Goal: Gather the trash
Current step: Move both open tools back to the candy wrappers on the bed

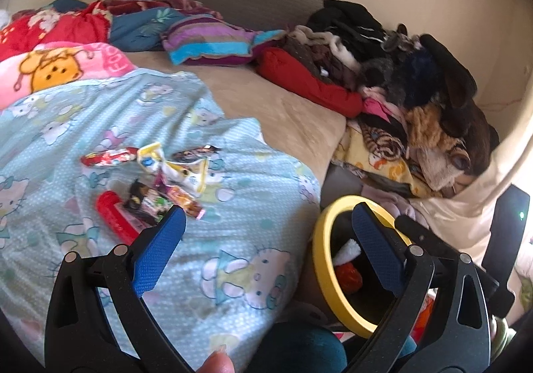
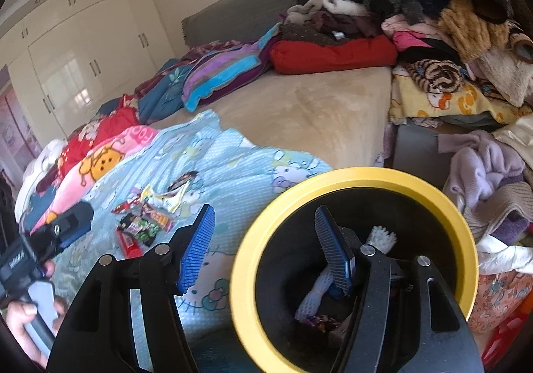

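Trash wrappers (image 1: 156, 173) lie in a loose cluster on the light-blue cartoon-cat blanket (image 1: 233, 239) spread over the bed, well left of the bin. Cluster holds crinkly foil and plastic snack packets, a yellow-white torn pouch (image 1: 186, 170), a red-silver twisted wrapper (image 1: 110, 156) and a red tube-shaped pack (image 1: 113, 219) nearest the camera.

Trash bin (image 2: 353, 180) stands just beside the bed edge: round, black inside, thick yellow rim. Inside it, in the right wrist view: a white nubby piece (image 2: 383, 236), more white material lower down, and a small colourful wrapper (image 2: 319, 321) at the bottom. The left wrist view shows a white scrap and something red-orange in it.

Left claw (image 1: 269, 229) is open, nothing between its blue textured pads; one finger is over the wrappers' near edge, the other over the bin rim. Right claw (image 2: 263, 239) is open and empty too, one finger over the blanket, the other over the bin mouth. A person's hand (image 2: 33, 316) holding the left gripper handle shows at the lower left of the right wrist view.

Bare beige plush mattress cover (image 2: 316, 106) beyond the blanket is open space. Far edge is crowded: a striped purple-blue pillow (image 1: 213, 40), a red cushion (image 1: 306, 80), and a tall heap of dark, furry and printed clothes (image 1: 416, 80) on the right. Red and pink printed blankets (image 1: 60, 50) bunch at the left. Cream wardrobe doors (image 2: 76, 63) line the back wall.
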The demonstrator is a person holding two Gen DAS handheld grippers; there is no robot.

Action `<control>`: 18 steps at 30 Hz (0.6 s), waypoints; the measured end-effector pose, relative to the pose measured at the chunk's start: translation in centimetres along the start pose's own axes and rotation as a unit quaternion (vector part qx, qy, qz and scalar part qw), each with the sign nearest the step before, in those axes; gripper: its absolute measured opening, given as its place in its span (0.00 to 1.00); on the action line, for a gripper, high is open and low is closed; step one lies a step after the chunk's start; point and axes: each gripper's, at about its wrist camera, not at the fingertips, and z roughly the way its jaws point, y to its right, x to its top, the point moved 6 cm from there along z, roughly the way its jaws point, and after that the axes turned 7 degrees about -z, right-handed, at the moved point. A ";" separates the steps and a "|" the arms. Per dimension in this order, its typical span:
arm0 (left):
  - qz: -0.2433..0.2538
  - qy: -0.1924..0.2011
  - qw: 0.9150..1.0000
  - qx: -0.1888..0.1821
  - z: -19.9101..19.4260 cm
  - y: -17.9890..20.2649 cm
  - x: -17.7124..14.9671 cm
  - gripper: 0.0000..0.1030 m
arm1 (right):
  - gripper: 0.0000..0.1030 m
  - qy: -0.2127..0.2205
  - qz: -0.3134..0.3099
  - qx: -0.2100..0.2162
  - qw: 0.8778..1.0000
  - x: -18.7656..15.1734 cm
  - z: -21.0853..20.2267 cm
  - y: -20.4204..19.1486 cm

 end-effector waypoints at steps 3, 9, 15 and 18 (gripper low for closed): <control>-0.012 0.006 1.000 0.006 -0.2 -1.4 0.5 0.89 | 0.59 -0.008 -0.014 0.006 1.000 -0.2 0.7 -1.6; -0.039 0.017 0.999 0.022 -0.7 -4.4 1.5 0.89 | 0.59 -0.018 -0.045 0.030 0.998 -0.2 2.2 -5.1; -0.067 0.029 0.996 0.048 -1.2 -8.3 2.4 0.89 | 0.59 -0.032 -0.072 0.069 0.995 0.0 4.4 -8.8; -0.081 0.033 0.994 0.060 -1.3 -10.1 2.8 0.89 | 0.58 -0.044 -0.088 0.083 0.992 -0.1 5.8 -10.6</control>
